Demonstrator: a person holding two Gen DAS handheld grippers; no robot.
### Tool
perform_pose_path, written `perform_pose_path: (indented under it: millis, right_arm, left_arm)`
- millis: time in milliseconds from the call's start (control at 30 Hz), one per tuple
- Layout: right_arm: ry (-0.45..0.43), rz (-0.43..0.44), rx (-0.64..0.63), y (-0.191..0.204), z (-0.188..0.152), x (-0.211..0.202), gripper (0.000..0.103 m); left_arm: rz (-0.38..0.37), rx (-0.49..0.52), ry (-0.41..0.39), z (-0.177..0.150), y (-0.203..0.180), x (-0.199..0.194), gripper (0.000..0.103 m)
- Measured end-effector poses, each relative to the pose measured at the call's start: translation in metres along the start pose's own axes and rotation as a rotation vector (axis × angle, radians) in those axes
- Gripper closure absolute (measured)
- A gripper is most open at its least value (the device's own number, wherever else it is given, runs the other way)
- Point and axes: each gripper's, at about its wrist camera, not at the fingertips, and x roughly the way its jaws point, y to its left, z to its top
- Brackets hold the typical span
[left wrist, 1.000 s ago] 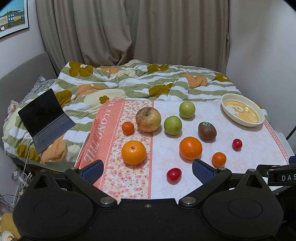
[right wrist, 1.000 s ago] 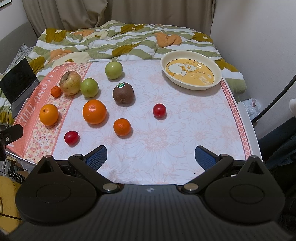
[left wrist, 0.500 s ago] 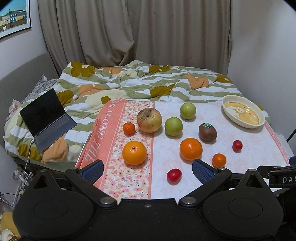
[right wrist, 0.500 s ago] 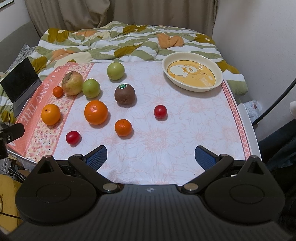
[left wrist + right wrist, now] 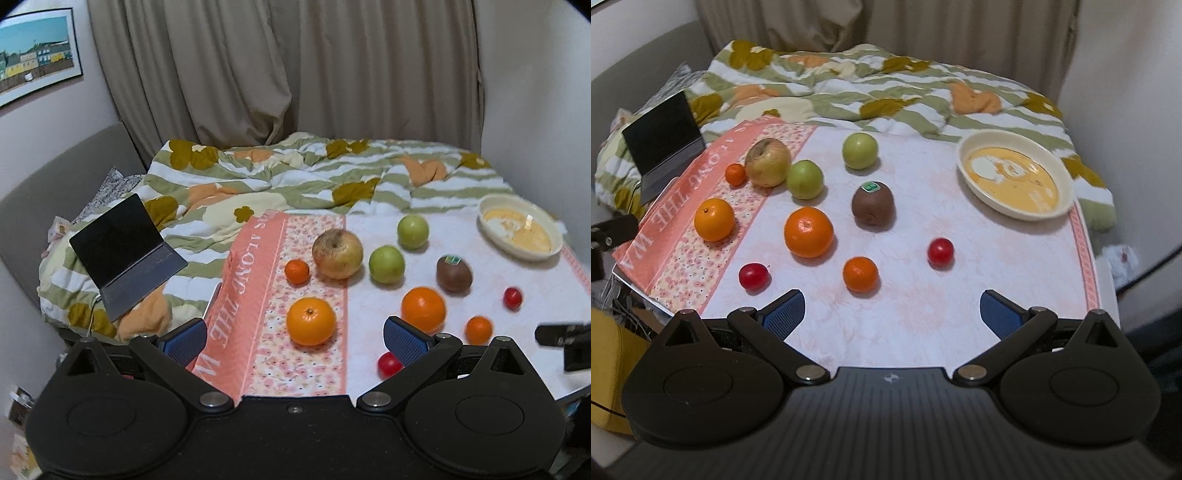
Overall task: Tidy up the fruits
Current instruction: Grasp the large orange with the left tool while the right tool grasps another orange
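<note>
Several fruits lie loose on a floral tablecloth [image 5: 923, 302]: a large apple [image 5: 767, 161], two green apples [image 5: 805, 179], a kiwi [image 5: 873, 202], two big oranges [image 5: 809, 232] [image 5: 311, 321], small mandarins [image 5: 860, 273] and two red tomatoes [image 5: 940, 252] [image 5: 754, 276]. A cream dish [image 5: 1057, 206] sits empty at the far right. My left gripper [image 5: 294, 338] is open, at the table's front left edge before an orange. My right gripper [image 5: 892, 312] is open above the front edge, near the small mandarin.
A bed with a striped floral quilt [image 5: 332, 177] lies behind the table. An open laptop [image 5: 125, 254] rests on the quilt at the left. Curtains and walls close the back and right.
Both grippers have moved forward toward the table, so the fruits look closer. Both stay open. No fruit has moved.
</note>
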Motion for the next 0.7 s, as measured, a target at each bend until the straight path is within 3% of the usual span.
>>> perform_pose_path:
  millis: [567, 700]
  right_arm:
    - [-0.060, 0.105, -0.107, 0.041, 0.015, 0.090, 0.000]
    - [-0.057, 0.115, -0.115, 0.049, 0.017, 0.111, 0.000]
  left_arm:
    - [-0.123, 0.096, 0.023, -0.011, 0.014, 0.103, 0.002]
    - [-0.163, 0.119, 0.052, -0.013, 0.013, 0.125, 0.010]
